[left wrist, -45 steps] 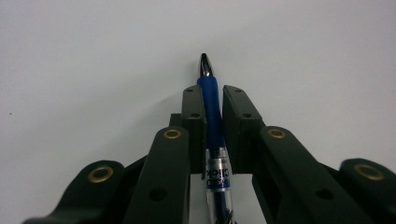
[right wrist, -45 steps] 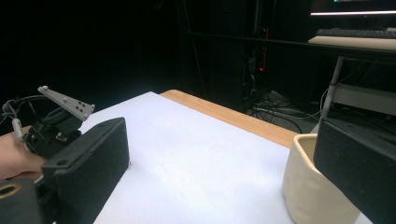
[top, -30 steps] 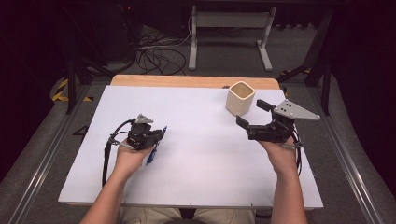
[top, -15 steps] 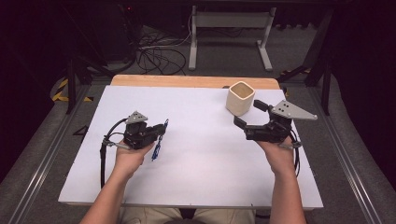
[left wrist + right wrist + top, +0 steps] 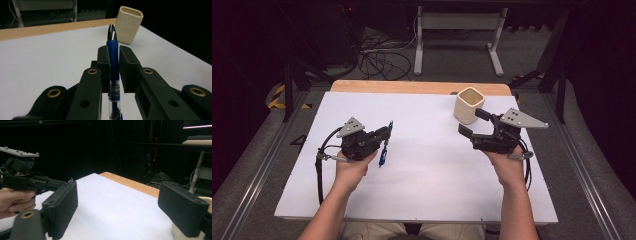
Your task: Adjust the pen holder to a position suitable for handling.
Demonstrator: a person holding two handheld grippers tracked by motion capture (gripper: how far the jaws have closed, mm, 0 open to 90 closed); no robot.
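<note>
A blue pen (image 5: 383,150) with a dark tip is clamped upright between the jaws of my left gripper (image 5: 387,133), which a hand holds a little above the left side of the white table (image 5: 432,195). In the left gripper view the pen (image 5: 112,50) stands between the two pads of my left gripper (image 5: 114,58), with a cream cup (image 5: 128,23) beyond it. That cup (image 5: 468,105) stands at the back right. Just in front of it my right gripper (image 5: 473,123) is open. Its jaws have just been closing a little, with nothing between its pads (image 5: 62,207).
A wooden strip (image 5: 412,87) runs along the table's far edge. Behind it are cables and a grey metal frame (image 5: 457,22) on the floor. The cup's rim (image 5: 208,199) sits close behind my right gripper's far pad. The other hand's gripper (image 5: 27,181) shows at the left.
My left gripper has risen slightly with the pen, whose lower end has come off the table. The right hand has stayed where it was.
</note>
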